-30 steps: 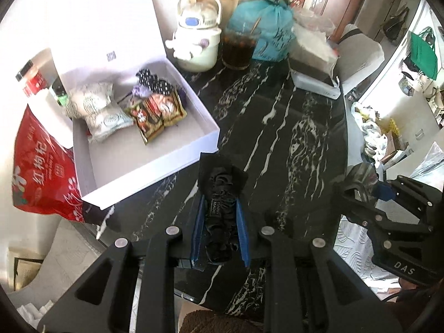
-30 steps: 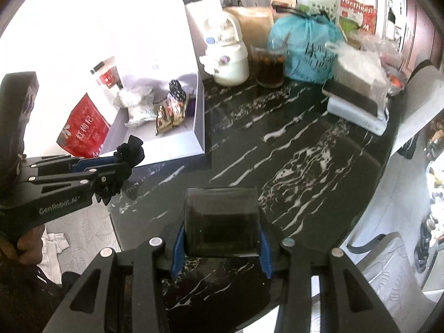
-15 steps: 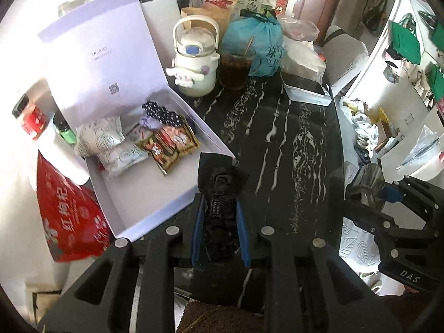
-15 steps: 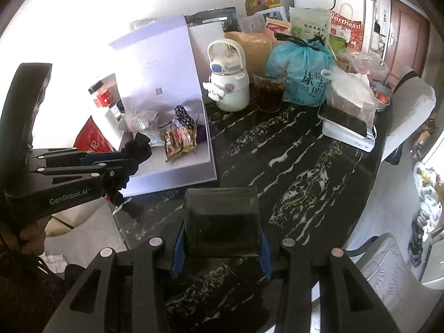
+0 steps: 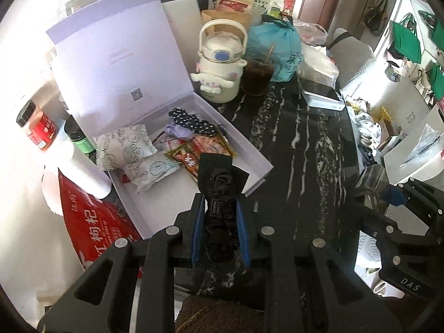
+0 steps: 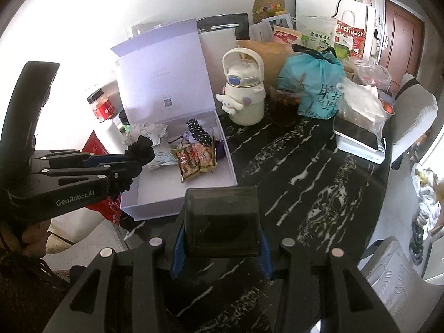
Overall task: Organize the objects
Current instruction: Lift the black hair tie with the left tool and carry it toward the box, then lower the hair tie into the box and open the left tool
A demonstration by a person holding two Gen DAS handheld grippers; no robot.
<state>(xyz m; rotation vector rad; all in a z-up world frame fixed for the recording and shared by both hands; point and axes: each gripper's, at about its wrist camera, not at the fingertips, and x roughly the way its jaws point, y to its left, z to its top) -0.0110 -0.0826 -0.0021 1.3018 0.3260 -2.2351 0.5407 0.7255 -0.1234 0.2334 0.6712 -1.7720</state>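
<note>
Over the near corner of the open lilac box (image 5: pixel 256 163), your left gripper (image 5: pixel 220 216) has its jaws clamped on a black scrunchie on its card (image 5: pixel 220 194), which hangs above the box's front edge rather than inside it. Your right gripper (image 6: pixel 222 238) has its jaws clamped on a dark translucent case (image 6: pixel 222 219), held above the black marble table (image 6: pixel 305 188) just in front of the box.

The box already holds snack packets (image 5: pixel 199 152), white pouches (image 5: pixel 125 144) and a polka-dot scrunchie (image 5: pixel 191 120) towards the back; the front half looks bare. Aim for that bare floor. Carry the black scrunchie past the front wall before you lower it, so the card does not catch on the rim. Set it flat beside the snack packets, then part the jaws and lift straight up so the fabric does not drag out with you. Keep the right gripper back from the box until the left is out, then bring the case in beside it.
</note>
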